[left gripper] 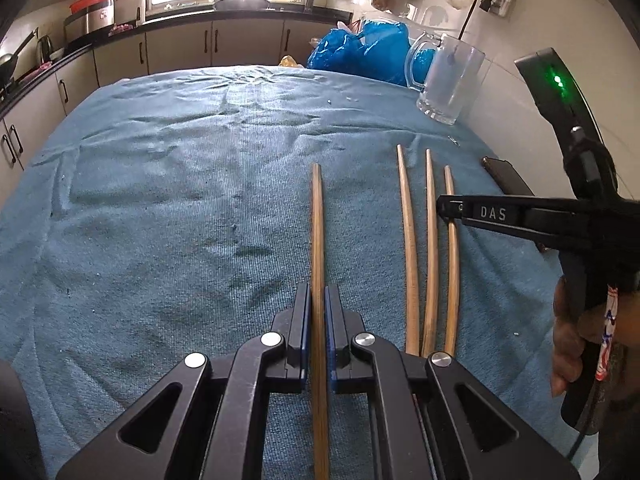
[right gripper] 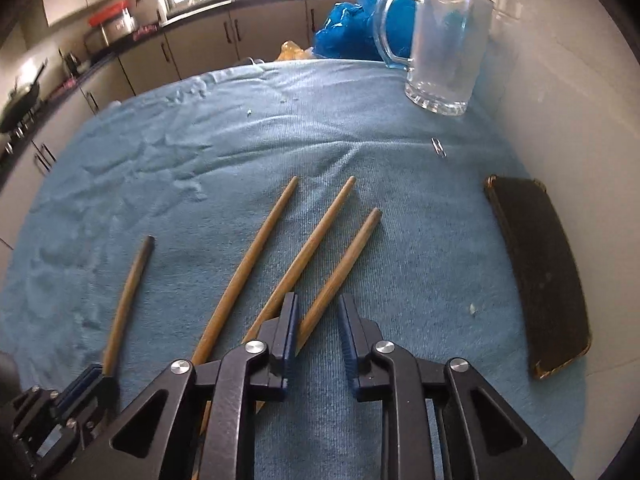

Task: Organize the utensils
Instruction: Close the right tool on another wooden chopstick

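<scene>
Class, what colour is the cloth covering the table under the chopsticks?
Blue cloth, seen best in the right wrist view.

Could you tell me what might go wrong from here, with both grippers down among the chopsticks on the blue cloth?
The left gripper holds one wooden chopstick far back, so its long free end could swing or slip.

The right gripper is open around the rightmost wooden chopstick, which lies beside its neighbour; closing could nudge or catch that one too.

The clear glass mug stands at the cloth's far edge by the wall; a clumsy drop-in could tip it.
</scene>
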`<state>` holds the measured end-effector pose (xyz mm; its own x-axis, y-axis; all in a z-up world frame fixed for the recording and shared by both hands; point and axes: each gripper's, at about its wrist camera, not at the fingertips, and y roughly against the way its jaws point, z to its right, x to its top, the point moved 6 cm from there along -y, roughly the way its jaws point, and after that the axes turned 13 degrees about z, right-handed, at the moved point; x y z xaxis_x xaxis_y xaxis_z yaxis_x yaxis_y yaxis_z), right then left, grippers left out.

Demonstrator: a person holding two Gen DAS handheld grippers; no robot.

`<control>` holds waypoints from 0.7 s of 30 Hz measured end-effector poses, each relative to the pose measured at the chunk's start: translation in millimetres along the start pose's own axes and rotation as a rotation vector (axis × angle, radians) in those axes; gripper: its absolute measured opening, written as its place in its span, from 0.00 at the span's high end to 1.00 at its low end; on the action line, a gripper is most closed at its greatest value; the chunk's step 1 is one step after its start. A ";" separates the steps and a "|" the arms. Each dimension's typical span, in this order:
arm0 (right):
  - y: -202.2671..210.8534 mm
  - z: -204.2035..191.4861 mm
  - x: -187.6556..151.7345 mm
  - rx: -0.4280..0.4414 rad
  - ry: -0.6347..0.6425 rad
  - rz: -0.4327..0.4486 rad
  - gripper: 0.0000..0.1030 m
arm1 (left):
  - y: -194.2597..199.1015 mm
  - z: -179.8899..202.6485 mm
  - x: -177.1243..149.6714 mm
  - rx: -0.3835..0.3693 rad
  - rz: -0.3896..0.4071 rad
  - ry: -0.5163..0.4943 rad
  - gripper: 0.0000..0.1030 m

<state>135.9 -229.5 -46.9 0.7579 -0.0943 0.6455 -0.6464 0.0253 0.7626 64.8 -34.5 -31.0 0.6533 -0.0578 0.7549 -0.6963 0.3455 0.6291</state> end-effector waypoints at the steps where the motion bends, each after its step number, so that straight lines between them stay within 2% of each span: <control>1: -0.7 0.3 0.7 -0.006 0.000 -0.009 0.83 | 1.0 -0.8 -0.2 -0.007 -0.017 0.013 0.94; 6: 11.9 7.2 -11.5 0.012 -0.022 -0.037 0.91 | 14.8 -9.4 -9.2 -0.046 -0.098 0.120 0.94; 11: 48.4 18.9 -50.9 0.050 -0.017 -0.049 0.92 | 47.9 -14.8 -37.1 -0.099 -0.173 0.232 0.94; 16: 91.2 29.5 -97.8 0.106 -0.004 -0.086 0.92 | 89.9 -4.2 -74.0 -0.091 -0.207 0.223 0.94; 21: 117.2 37.9 -123.7 0.166 -0.007 -0.114 0.89 | 108.4 0.2 -82.7 -0.059 -0.227 0.160 0.94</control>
<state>-37.0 -252.6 -39.0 0.8267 -0.0937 0.5548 -0.5626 -0.1501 0.8130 -64.7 7.6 -25.2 0.8326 0.0069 0.5539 -0.5112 0.3945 0.7636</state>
